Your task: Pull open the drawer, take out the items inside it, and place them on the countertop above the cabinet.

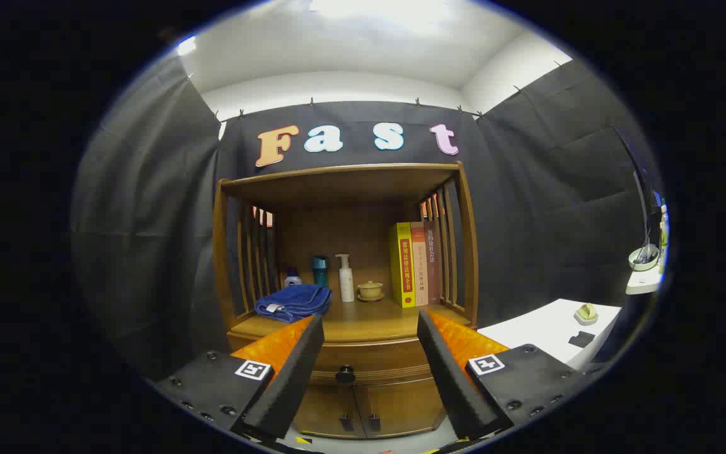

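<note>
Heads up, your gripper (369, 340) is wide open and empty, so if you come in off-centre you'll probably slip off that small knob (345, 374) on the shut drawer (369, 359).

Blue towel (293, 301), pump bottle (345, 279), upright books (414, 263)

The gripper (370, 328) stands wide apart with nothing held, its fingers (290, 369) faced in matt black foam over glossy orange plastic. Between them, the closed drawer (369, 364) is smooth varnished wood with a dark round knob (345, 374). Beyond the fingers, the countertop (363, 321) has the same satin wood finish and carries a soft blue terry towel (294, 301), a glossy white plastic pump bottle (345, 278) and glossy-spined books (414, 263).
</note>
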Demonstrator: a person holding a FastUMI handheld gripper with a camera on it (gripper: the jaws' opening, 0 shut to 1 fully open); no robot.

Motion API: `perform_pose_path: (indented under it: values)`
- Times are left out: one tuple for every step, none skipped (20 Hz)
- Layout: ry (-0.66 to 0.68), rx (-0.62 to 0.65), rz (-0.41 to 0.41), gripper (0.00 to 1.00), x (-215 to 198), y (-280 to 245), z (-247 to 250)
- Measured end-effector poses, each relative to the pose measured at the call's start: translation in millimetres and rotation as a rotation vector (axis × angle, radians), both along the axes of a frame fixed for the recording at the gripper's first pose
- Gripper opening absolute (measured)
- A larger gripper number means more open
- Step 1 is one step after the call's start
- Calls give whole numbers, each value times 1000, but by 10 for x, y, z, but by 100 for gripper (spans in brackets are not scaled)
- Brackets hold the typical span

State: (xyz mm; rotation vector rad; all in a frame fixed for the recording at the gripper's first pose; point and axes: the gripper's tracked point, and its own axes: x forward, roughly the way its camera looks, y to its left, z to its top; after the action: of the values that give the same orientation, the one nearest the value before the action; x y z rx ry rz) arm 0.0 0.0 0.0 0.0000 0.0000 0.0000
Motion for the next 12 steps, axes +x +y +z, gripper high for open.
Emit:
perform_pose_path:
  values:
    - [1,-1,-1,98,-2,-1,-2]
    - [-1,-2,-2,98,-6,-8,12]
    - [1,-3,0,98,-9,-3,12]
    - [2,-4,2,98,-14,3,2]
    - [3,-4,2,98,-7,8,-6]
    - [3,-4,2,98,-7,5,-16]
    - [3,-3,2,98,-12,7,-13]
    - [4,-3,4,98,-18,12,-10]
    - [4,-5,5,98,-28,16,-19]
    - [4,-6,4,98,-20,18,-14]
    - [3,-7,3,98,-18,17,-13]
    - [3,-8,4,98,-20,15,-19]
